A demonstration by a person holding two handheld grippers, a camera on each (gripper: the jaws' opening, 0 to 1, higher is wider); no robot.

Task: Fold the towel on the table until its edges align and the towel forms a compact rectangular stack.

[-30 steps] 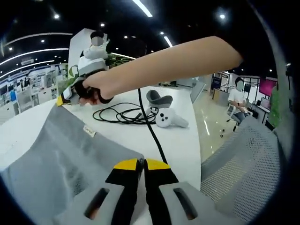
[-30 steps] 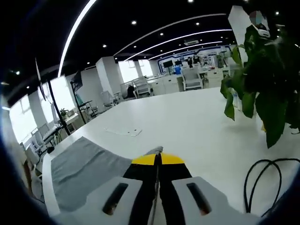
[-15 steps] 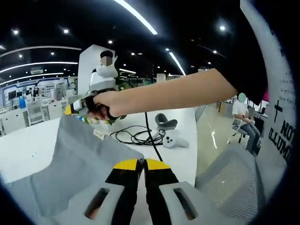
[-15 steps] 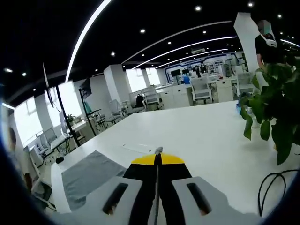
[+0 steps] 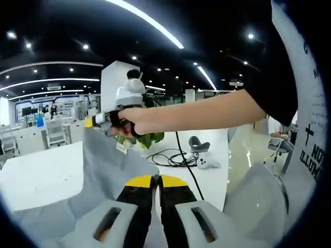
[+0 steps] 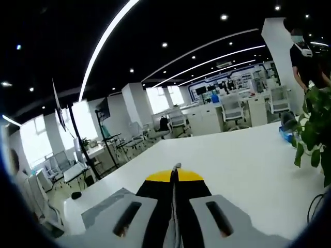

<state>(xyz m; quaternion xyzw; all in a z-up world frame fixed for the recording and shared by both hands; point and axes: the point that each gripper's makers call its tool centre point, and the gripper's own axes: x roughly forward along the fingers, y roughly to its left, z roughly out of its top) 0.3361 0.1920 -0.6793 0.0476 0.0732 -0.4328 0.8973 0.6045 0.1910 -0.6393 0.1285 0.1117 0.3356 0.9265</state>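
The grey towel [image 5: 111, 168], judged light and limp, is clamped at two corners by the left gripper [image 5: 156, 182] and right gripper [image 6: 174, 175], sagging toward the worktop [image 6: 248, 170]; pinching edges near corners seems best.

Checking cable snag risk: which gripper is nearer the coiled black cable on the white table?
Right. The right gripper, lifting the grey towel, is beside the coiled black cable; the left gripper is farther back.

towel [image 5: 103, 170] lower part hidden behind left gripper [image 5: 156, 181], plant [image 6: 315, 132] cut off at right edge
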